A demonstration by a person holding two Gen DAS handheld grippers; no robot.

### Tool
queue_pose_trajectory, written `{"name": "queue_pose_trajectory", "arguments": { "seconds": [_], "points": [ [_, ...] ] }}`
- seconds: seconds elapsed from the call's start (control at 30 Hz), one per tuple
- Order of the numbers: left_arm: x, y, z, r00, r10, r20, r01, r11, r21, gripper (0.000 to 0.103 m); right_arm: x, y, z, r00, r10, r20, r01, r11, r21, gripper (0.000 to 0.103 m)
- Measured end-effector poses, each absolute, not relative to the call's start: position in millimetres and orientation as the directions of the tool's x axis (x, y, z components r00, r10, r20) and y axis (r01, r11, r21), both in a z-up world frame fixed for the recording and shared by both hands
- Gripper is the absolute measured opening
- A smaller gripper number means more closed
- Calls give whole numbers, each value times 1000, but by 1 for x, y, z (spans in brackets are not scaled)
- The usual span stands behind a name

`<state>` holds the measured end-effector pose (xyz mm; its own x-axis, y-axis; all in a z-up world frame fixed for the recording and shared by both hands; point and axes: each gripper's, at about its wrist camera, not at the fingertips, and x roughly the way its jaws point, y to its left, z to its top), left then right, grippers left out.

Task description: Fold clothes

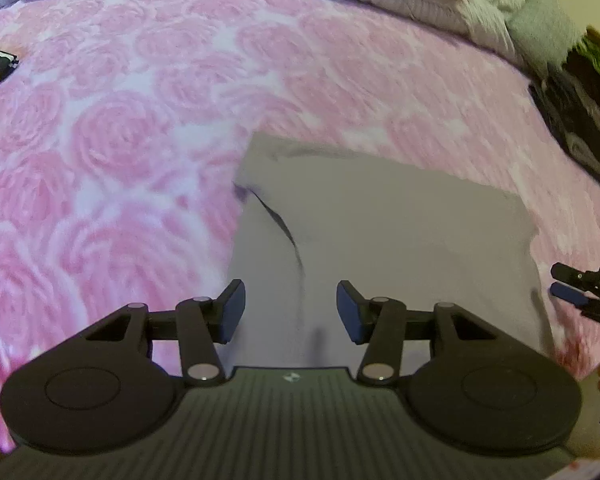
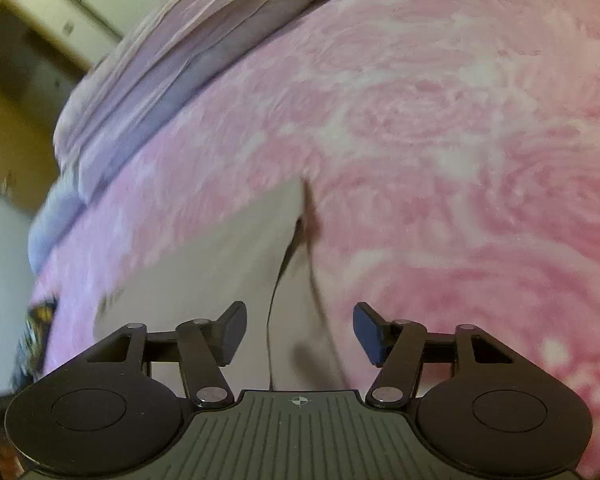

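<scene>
Both grippers hang just above a pale grey garment [image 1: 380, 248] that lies folded flat on a bed covered by a pink rose-print blanket [image 1: 112, 140]. On the left, the left gripper [image 1: 291, 312] has its jaws spread wide with nothing between them, poised over the garment's near left part, close to its left edge where a dark seam or opening curves across the cloth. Further right, the garment runs as a fairly square slab to a right-hand corner, and beside that corner the right gripper [image 1: 572, 292] shows at the picture's margin; its own camera shows its jaws likewise wide apart and empty, straddling the garment's right edge [image 2: 220, 280] where a dark line runs up the fabric. The cloth looks light, limp and thin, so I judge it will sag and slide on the fleecy blanket rather than hold any shape. Pinching all layers together at the two near corners, one per gripper, seems the soundest hold for another fold.
</scene>
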<state>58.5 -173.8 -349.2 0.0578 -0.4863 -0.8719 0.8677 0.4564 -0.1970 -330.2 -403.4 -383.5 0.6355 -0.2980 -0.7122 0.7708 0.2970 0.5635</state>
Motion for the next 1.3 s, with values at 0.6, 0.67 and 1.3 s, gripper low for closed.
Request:
{"name": "queue_pose_trajectory", "arguments": {
  "seconds": [0.6, 0.67, 1.3],
  "points": [
    [178, -171, -375, -57, -479, -876, 801, 502, -327, 44, -282, -458, -412, 627, -315, -712, 778, 232, 583, 0],
    [188, -169, -377, -66, -476, -877, 802, 498, -330, 45, -262, -447, -397, 534, -360, -765, 845, 248, 474, 0],
    [250, -131, -392, -159, -470, -868, 770, 492, -407, 44, 93, -232, -404, 197, -509, -838, 629, 721, -290, 8]
  ]
}}
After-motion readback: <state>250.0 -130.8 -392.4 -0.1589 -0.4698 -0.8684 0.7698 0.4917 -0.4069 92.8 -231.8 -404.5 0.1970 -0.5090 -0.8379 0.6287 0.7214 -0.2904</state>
